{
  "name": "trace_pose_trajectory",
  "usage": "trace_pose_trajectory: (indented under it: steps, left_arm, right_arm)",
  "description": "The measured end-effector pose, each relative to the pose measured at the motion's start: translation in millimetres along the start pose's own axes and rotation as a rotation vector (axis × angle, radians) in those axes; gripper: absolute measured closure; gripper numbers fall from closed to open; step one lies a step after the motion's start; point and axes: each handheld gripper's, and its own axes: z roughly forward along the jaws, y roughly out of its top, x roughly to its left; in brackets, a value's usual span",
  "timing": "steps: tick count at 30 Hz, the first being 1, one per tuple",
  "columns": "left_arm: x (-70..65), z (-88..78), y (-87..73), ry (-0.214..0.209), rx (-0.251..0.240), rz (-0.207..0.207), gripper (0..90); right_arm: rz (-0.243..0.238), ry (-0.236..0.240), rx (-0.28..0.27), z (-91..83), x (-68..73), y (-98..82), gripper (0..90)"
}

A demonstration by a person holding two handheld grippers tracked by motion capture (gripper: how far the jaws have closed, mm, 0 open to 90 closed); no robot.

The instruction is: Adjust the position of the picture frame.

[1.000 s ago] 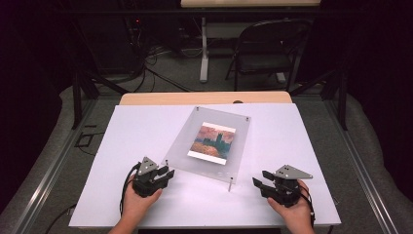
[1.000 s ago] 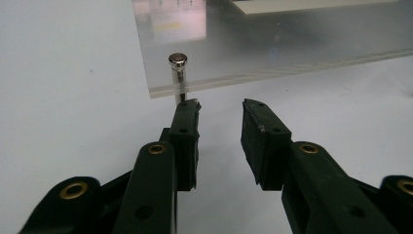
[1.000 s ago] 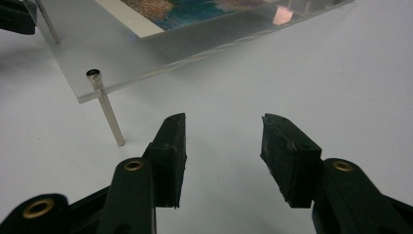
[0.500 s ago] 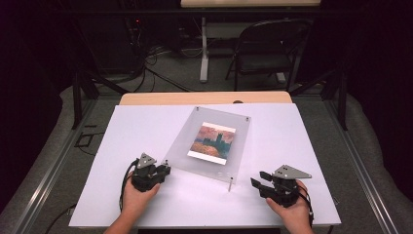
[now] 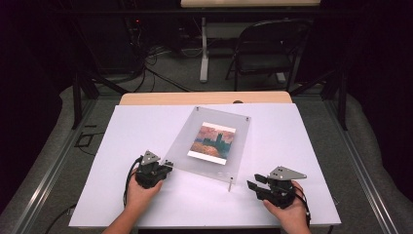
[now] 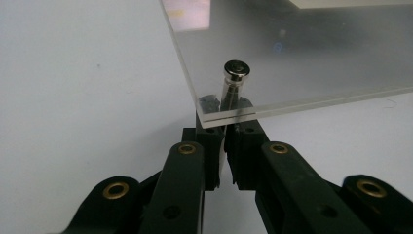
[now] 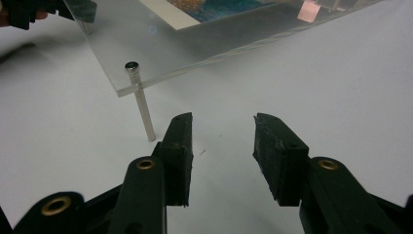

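Compared with one second earlier, the left claw (image 5: 168, 165) has shifted right, up to the near left corner of the clear frame (image 5: 209, 144), and its jaws have just been closing; they now clamp the metal post (image 6: 234, 80) at that corner, just under the panel. The right claw (image 5: 251, 185) has kept its place at the near right of the counter (image 5: 302, 146); its jaws have just been closing a little, with nothing between them, and stand apart.

The frame lies at the middle of the counter, turned at an angle, its near edge raised. It consists of flat, rectangular, transparent plastic sheets, smooth and glossy, seen doubled at the corner in the left gripper view. Between them sits a small rectangular picture (image 5: 212, 140) in orange and blue tones with a white border. Slim, shiny cylindrical metal posts pass through the corners; the near right post (image 7: 141, 102) stands upright on the counter, just left of the right claw and apart from it.

The claws are matt black, blocky, with brass-coloured rivets. The counter top is a smooth, plain white sheet with a wooden strip (image 5: 204, 98) along its far edge.
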Motion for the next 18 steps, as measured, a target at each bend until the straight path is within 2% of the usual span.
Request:
trace_pose_trajectory:
  steps: [5,9,14,18]
  left_arm:
    - [-1.3,0.2,-0.3,0.013,-0.008,-0.011,84.6]
    - [-2.2,-0.2,-0.1,0.019,-0.004,0.000,85.1]
    - [-0.3,-0.7,0.8,-0.007,0.000,-0.029,84.8]
    - [-1.0,-2.0,1.8,-0.027,0.016,-0.036,84.6]
  right_arm:
    - [0.001,0.018,0.010,2.5,1.9,-0.5,59.2]
    - [0.005,0.037,0.020,5.1,3.5,-1.0,59.3]
    - [-0.021,0.053,0.043,11.8,10.7,-0.8,62.7]
    - [-0.036,0.065,0.044,14.7,15.1,-0.4,64.9]
